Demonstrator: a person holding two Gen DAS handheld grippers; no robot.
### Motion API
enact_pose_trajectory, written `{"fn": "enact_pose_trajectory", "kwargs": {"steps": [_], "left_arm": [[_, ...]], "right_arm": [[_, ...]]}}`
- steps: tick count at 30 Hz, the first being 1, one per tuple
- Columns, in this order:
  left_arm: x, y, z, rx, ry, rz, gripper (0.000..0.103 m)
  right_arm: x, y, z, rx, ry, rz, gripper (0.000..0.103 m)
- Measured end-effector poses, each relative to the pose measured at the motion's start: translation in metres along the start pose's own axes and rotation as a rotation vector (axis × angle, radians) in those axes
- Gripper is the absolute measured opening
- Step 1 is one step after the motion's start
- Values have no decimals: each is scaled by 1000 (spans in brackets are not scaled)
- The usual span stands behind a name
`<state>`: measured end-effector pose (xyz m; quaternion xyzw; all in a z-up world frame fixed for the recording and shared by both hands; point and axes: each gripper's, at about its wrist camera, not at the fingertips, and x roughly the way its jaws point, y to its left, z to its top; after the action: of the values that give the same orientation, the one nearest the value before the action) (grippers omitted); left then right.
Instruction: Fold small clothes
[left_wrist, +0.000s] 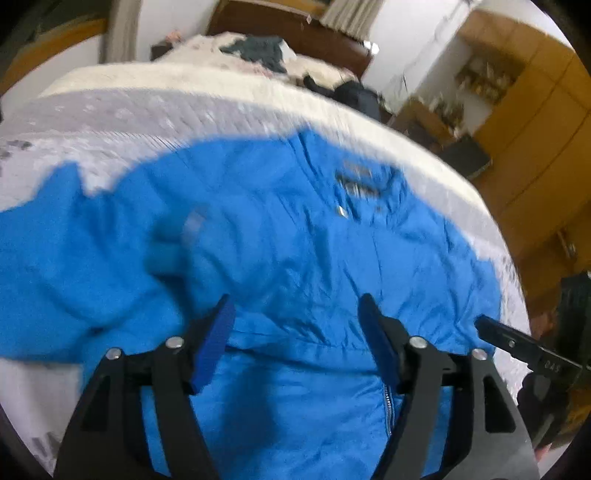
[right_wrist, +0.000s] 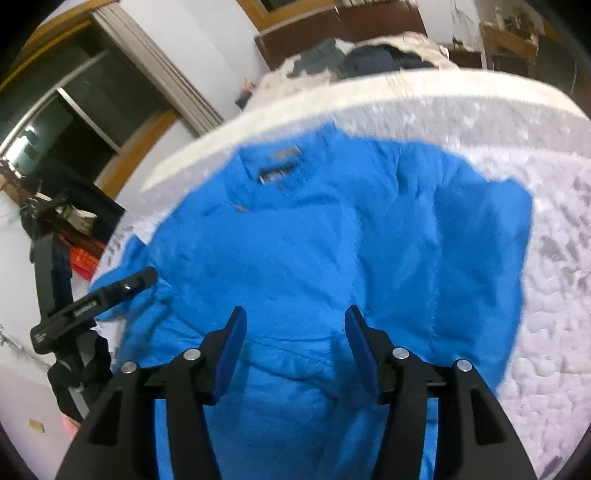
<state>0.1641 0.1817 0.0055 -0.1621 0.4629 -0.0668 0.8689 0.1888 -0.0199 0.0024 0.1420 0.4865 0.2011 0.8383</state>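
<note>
Blue jacket (left_wrist: 295, 240) spread flat on bed (left_wrist: 155, 122), collar far, hem near. My left gripper (left_wrist: 297, 332) and right gripper (right_wrist: 293, 339) both spread, empty, poised over near hem.

Bed (left_wrist: 184, 110), seemingly wooden cabinets (left_wrist: 535, 122)

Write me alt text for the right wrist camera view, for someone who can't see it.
A bright blue jacket lies spread on a pale quilted bed, with the right tongs open just above its lower part. The left tongs show at the left edge, near the jacket's side. The picture is motion-blurred.
</note>
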Motion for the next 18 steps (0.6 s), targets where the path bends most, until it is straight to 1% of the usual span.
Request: {"fn": "enact_pose_trajectory", "kwargs": {"steps": [3, 5, 7, 9, 11, 14, 16, 18], "left_arm": [[-36, 24, 2, -46, -48, 22, 77], [-53, 44, 0, -83, -58, 50, 79], [-69, 74, -7, -132, -59, 81, 79], [-85, 111, -16, -194, -69, 127, 79], [-102, 147, -25, -263, -94, 170, 79], [-129, 207, -43, -393, -135, 259, 79], [-141, 235, -51, -454, -150, 278, 79], [-154, 263, -61, -524, -168, 279, 79]], "right_arm": [[-16, 0, 1, 5, -27, 10, 61], [-21, -3, 3, 21, -30, 15, 61], [-23, -7, 3, 37, -32, 14, 61], [-21, -10, 5, 46, -29, 10, 62], [-21, -12, 5, 45, -26, 11, 62], [-17, -11, 2, 41, -19, 10, 62], [-14, -10, 2, 39, -13, 11, 62], [-11, -9, 1, 36, -7, 10, 62]]}}
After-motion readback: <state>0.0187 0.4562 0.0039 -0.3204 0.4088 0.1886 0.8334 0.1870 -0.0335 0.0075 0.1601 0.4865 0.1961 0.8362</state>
